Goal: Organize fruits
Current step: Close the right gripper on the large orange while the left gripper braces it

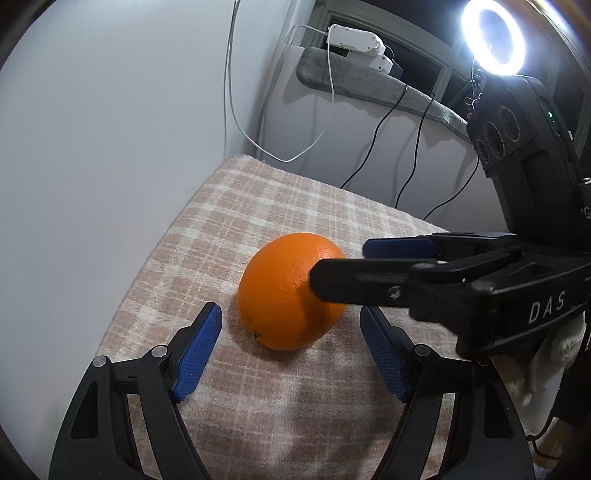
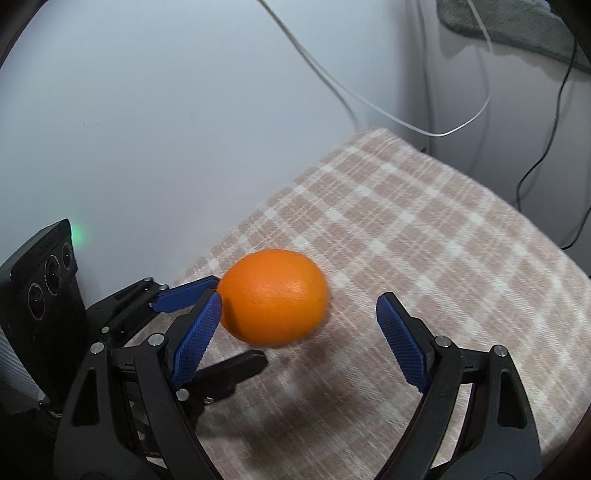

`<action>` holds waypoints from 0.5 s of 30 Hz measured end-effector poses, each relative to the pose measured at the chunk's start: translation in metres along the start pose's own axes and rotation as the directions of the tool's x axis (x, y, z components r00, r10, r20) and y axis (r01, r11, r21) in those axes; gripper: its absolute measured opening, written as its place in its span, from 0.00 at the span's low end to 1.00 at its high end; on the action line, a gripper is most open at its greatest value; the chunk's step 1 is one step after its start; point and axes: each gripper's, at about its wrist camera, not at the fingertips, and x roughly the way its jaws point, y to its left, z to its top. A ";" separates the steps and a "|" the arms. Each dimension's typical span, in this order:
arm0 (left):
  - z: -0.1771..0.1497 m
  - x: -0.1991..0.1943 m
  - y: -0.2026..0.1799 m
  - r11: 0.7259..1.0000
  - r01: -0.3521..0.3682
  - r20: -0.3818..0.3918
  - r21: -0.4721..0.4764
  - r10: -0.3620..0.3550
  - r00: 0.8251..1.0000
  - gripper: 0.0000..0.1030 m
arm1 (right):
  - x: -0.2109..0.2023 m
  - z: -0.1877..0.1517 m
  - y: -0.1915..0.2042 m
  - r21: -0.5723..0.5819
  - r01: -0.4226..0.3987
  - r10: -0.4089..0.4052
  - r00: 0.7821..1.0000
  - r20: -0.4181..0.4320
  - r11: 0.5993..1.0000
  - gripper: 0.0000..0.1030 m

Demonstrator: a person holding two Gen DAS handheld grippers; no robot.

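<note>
An orange (image 1: 288,291) lies on a pink-and-white checked cloth (image 1: 295,206). My left gripper (image 1: 290,326) is open, its blue pads on either side of the orange's near end, apart from it. My right gripper reaches in from the right in the left wrist view, one black finger (image 1: 332,286) in front of the orange. In the right wrist view the orange (image 2: 275,295) sits between the open right gripper's (image 2: 299,314) pads, nearer the left pad. The left gripper's fingers (image 2: 184,291) show at the left there.
A white wall (image 1: 110,147) borders the cloth on the left. Cables (image 1: 236,110) hang behind. A grey mat (image 1: 369,85) with a white device (image 1: 354,40) lies on a ledge at the back. A ring light (image 1: 493,35) shines top right.
</note>
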 end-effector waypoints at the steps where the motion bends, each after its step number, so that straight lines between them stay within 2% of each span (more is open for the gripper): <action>1: 0.000 0.000 0.000 1.000 0.001 -0.001 -0.003 -0.001 1.000 0.75 | 0.002 0.000 0.001 -0.002 -0.002 0.002 1.000 -0.004 1.000 0.85; 6: 0.000 0.002 0.000 1.000 0.004 -0.006 -0.003 -0.004 1.000 0.73 | 0.013 0.001 0.003 -0.001 -0.022 0.022 1.000 -0.021 1.000 0.85; 10: 0.000 0.004 -0.002 1.000 0.008 -0.020 0.002 -0.008 1.000 0.60 | 0.019 0.001 0.005 -0.009 -0.034 0.033 0.999 -0.038 0.999 0.85; 13: -0.001 0.005 -0.002 1.000 0.005 -0.021 -0.001 -0.005 1.000 0.60 | 0.024 0.000 0.005 -0.010 -0.047 0.046 0.998 -0.051 0.999 0.76; 15: -0.001 0.005 0.000 1.000 0.009 -0.019 -0.008 -0.010 1.000 0.60 | 0.025 -0.001 0.005 -0.003 -0.051 0.050 0.998 -0.046 0.999 0.76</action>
